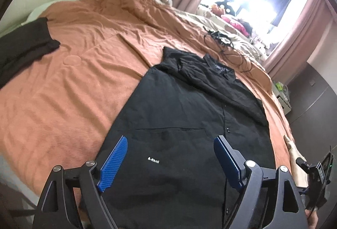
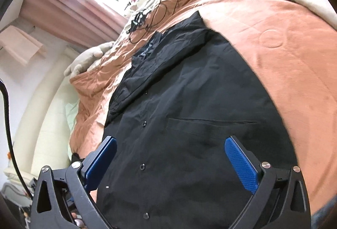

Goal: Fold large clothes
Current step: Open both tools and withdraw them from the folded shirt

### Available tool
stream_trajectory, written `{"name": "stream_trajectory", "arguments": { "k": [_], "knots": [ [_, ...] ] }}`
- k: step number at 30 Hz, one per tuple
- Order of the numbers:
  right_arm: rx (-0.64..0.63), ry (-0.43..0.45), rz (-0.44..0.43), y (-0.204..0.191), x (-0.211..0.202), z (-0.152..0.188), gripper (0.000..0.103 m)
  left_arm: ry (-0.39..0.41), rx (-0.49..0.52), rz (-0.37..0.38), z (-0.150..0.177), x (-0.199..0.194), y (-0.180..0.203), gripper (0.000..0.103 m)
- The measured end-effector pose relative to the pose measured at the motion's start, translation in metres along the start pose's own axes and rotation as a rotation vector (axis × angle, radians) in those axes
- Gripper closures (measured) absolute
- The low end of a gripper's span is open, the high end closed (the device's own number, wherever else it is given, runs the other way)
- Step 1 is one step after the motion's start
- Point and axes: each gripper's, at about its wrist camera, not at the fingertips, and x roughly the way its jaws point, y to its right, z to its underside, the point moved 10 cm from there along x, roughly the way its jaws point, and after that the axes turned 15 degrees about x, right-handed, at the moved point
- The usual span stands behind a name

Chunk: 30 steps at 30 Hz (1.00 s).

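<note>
The left gripper [image 1: 170, 157] and the right gripper [image 2: 170, 159] both hovered with blue pads spread wide and holding nothing over the black button-up shirt [image 1: 189, 115], which lay flat, front up, on the orange blanket [image 1: 80, 64] beside tangled black cables [image 1: 227, 47]

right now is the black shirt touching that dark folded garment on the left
Apart. The left wrist view shows a stretch of orange bedspread between the black shirt and the dark folded garment.
</note>
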Motion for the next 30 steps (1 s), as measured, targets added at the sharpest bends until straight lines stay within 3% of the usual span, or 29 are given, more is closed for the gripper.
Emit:
{"name": "stream_trajectory", "arguments": {
  "k": [5, 13, 30],
  "knots": [
    [-0.009, 0.027, -0.015, 0.007, -0.031, 0.005, 0.0, 0.051, 0.032, 0.019, 0.005, -0.032, 0.008, 0.012],
    [-0.019, 0.066, -0.013, 0.028, -0.082, 0.019, 0.0, 0.065, 0.094, 0.026, 0.028, -0.082, 0.016, 0.011],
    [-0.031, 0.106, -0.001, 0.088, -0.167, 0.046, 0.0, 0.055, 0.04, -0.005, 0.088, -0.15, -0.019, 0.011]
  ]
}}
